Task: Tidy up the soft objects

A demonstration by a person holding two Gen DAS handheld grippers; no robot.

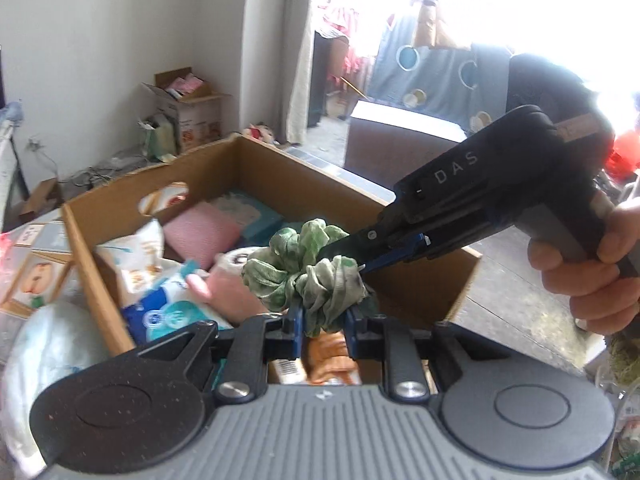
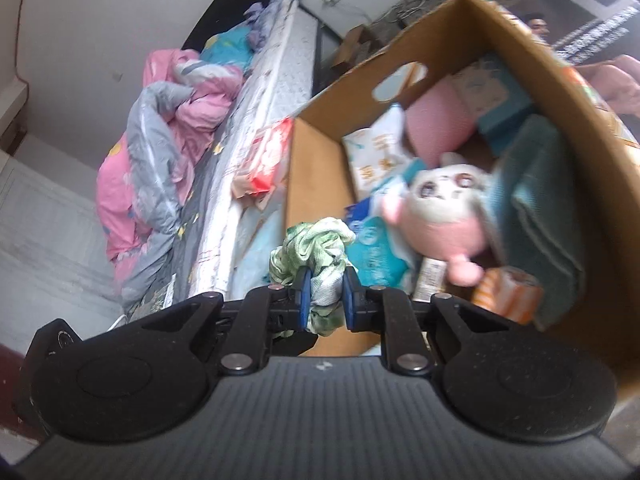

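Both tongs pinch the same thing: a crumpled green cloth (image 1: 308, 272). The left tongs (image 1: 326, 326) clamp one bunched end between their blue pads, and the right tongs (image 1: 362, 266), gripped by a hand (image 1: 592, 280), come in from the right and nip the other end with their tips pressed nearly together. In the right wrist view the right tongs (image 2: 324, 300) show the same fabric squeezed between the pads, the cloth (image 2: 310, 248) bulging just ahead of them.

Directly beyond and below the tongs stands an open cardboard box (image 1: 208, 168). Already lying in it are a pink pad (image 1: 200, 232), a pink and white plush toy (image 2: 440, 208), a dark teal folded cloth (image 2: 540, 208) and several soft packets (image 2: 376, 248).

So the sorting looks well along, judging by how full the box is. The green cloth hangs in the air over the box's near edge, not yet set down; placing it inside is what seems left here. A rumpled pink quilt (image 2: 160, 128) lies on the bed (image 2: 256, 120), well off to the left of the right tongs.
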